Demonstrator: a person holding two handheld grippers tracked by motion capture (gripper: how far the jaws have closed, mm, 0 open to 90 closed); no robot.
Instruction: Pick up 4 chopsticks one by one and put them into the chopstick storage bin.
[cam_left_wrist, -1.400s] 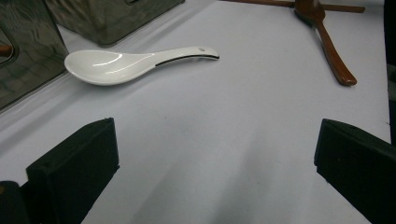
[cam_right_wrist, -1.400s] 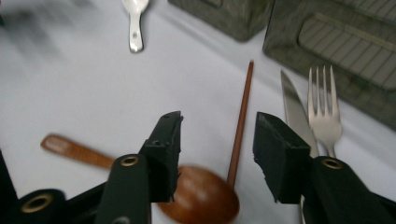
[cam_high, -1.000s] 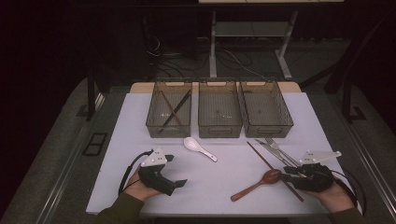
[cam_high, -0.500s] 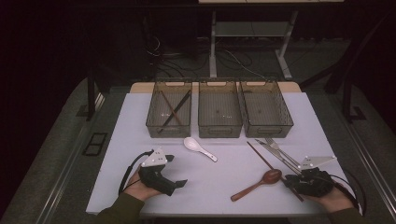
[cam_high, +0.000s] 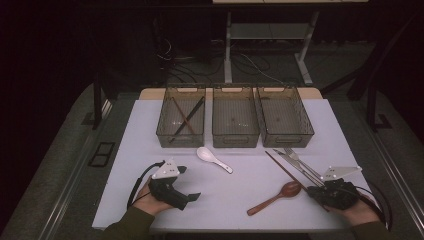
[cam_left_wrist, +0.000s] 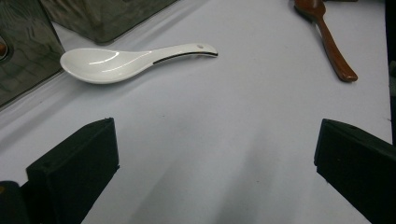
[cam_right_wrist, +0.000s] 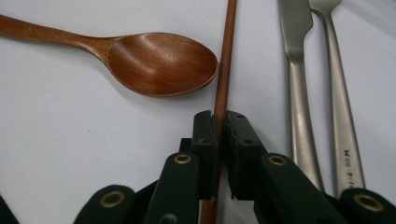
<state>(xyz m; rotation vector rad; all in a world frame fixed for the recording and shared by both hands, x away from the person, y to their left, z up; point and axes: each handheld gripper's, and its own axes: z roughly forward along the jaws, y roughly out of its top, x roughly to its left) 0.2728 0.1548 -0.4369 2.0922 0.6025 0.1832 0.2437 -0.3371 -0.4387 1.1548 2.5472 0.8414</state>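
A white worktop (cam_high: 150, 145) carries three smoke-tinted bins in a row toward its far edge. The left bin (cam_high: 181, 118) holds two dark sticks lying crossed; the middle bin (cam_high: 235, 116) and the right bin (cam_high: 283, 116) stand just beside it. At 6 o'clock from the middle bin lies a white ceramic spoon (cam_high: 211, 158). A wooden spoon (cam_high: 276, 196) rests at about 4 o'clock from it, with a metal knife (cam_right_wrist: 299, 88) and fork (cam_right_wrist: 338, 88) side by side farther right.

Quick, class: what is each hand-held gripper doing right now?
Left hand-held gripper: open, holding nothing.
Right hand-held gripper: jaws just closed, shut on the brown chopstick.
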